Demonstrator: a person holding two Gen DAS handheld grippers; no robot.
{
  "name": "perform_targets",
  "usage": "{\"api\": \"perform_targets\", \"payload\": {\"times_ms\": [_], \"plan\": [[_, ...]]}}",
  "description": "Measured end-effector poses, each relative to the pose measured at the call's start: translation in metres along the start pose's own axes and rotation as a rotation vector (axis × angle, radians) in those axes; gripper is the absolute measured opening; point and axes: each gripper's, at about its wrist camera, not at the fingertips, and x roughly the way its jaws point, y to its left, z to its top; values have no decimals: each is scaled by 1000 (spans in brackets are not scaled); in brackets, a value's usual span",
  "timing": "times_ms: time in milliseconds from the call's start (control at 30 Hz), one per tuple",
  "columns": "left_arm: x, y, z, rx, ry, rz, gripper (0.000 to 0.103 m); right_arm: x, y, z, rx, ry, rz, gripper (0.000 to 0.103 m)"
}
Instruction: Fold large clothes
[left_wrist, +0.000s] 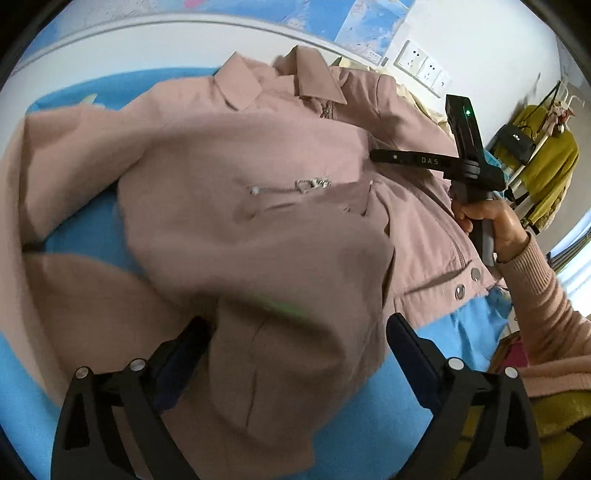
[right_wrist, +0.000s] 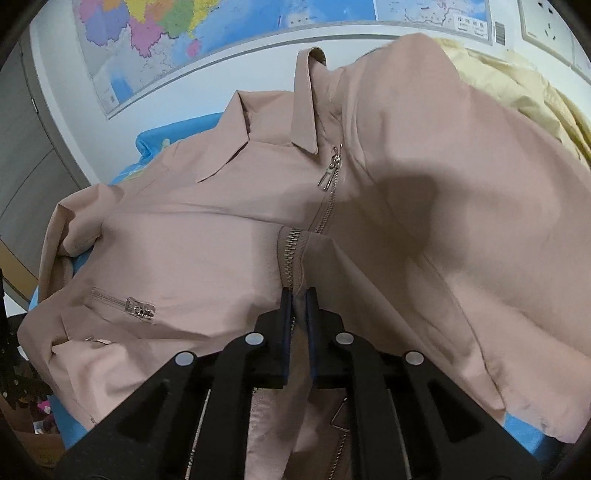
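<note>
A dusty pink zip jacket (left_wrist: 258, 177) lies front up on a blue surface (left_wrist: 388, 398), collar toward the far wall. My left gripper (left_wrist: 295, 336) is open, its jaws wide apart on either side of a raised fold of the jacket's lower part. My right gripper (right_wrist: 298, 295) is shut on the jacket (right_wrist: 207, 236) at its front zipper edge (right_wrist: 291, 254). The right gripper also shows in the left wrist view (left_wrist: 376, 155), held by a hand at the jacket's right side.
A wall with maps (right_wrist: 155, 40) and sockets (left_wrist: 421, 66) stands behind the surface. A pale yellow garment (right_wrist: 524, 85) lies at the far right. Mustard clothes (left_wrist: 546, 162) hang on a rack at the right.
</note>
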Motion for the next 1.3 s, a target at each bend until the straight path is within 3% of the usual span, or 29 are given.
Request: {"api": "perform_targets", "payload": {"times_ms": [33,100,167,200,233,300,333,400,500,567,667,700,733,767,800,900,967,1100,1167,1200,1300], "plan": [[2,-1,4,5,-12,-1,77,1,3,2,0,5,3,10],[2,-2,10,5,-9,-5,37,-10,1,1,3,-4,-4,24],[0,2,16,-23,-12,-1,18,-36,-7,-6,27,-51,-16,40],[-2,5,18,-40,-11,-3,13,-47,-10,-11,36,-66,-16,46],[-5,8,18,-57,-12,-14,13,-63,-15,-19,50,-80,1,49],[-10,11,18,-72,-14,-29,13,-93,-26,-40,105,-101,42,70],[-10,10,18,-67,-15,-33,14,-108,-31,-55,127,-99,56,70],[-9,10,16,-64,-7,-19,37,-129,-37,-82,172,-80,81,74],[1,14,17,-87,19,-68,54,-147,-45,-123,249,-42,147,81],[9,13,18,-95,40,-115,68,-145,-40,-143,244,2,156,81],[15,5,19,-62,28,-106,67,-130,-37,-156,249,50,152,79],[16,2,20,-59,31,-100,47,-130,-37,-157,250,5,154,65],[17,0,20,-55,40,-90,33,-125,-37,-156,266,23,187,50],[16,-1,20,-68,51,-80,14,-123,-41,-156,308,20,244,19],[10,1,20,-98,54,-101,5,-123,-44,-157,344,9,314,7],[-23,7,19,-165,30,-185,3,-151,-44,-154,349,-70,392,6],[-49,4,16,-168,3,-192,3,-181,-43,-152,344,-144,428,6],[-86,-2,4,-199,-4,-221,4,-211,-32,-151,301,-174,459,6],[-83,-6,-2,-174,27,-166,7,-203,-29,-154,273,-111,377,6],[-73,-6,-5,-159,63,-124,18,-195,-33,-156,279,-80,371,6],[-47,5,-10,-130,133,124,32,-169,-47,-161,292,30,234,15]]}}
